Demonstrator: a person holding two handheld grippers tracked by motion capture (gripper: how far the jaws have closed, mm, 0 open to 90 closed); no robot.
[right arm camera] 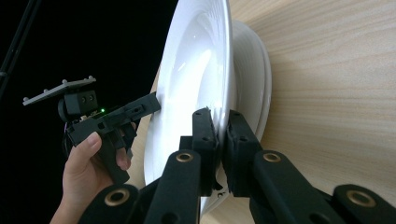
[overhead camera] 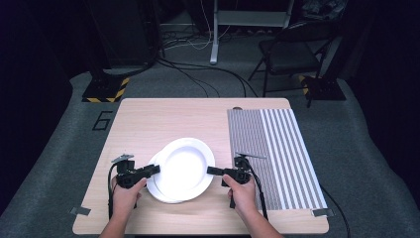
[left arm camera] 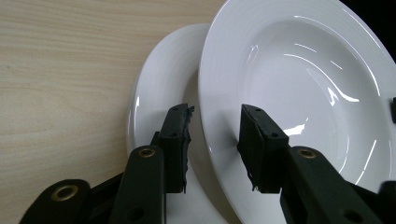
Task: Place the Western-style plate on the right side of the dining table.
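Note:
A white deep plate (overhead camera: pixel 183 166) (left arm camera: pixel 303 93) (right arm camera: pixel 196 70) lies on top of another white plate (overhead camera: pixel 157 191) (left arm camera: pixel 163 74) (right arm camera: pixel 254 79) near the front of the wooden table (overhead camera: pixel 148 119). My right gripper (overhead camera: pixel 212 171) (right arm camera: pixel 222 130) is shut on the top plate's right rim. That plate sits tilted, lifted off the one beneath. My left gripper (overhead camera: pixel 154 169) (left arm camera: pixel 215 135) (right arm camera: pixel 154 105) is open at the opposite rim. One jaw is under the rim and the other over the plate's inner face, with a gap on both sides.
A grey striped mat (overhead camera: pixel 277 148) covers the right part of the table. Beyond the table stand a folding chair (overhead camera: pixel 292 49), cables on the floor and a hazard-striped base (overhead camera: pixel 104 91). Bare wood stretches behind the plates.

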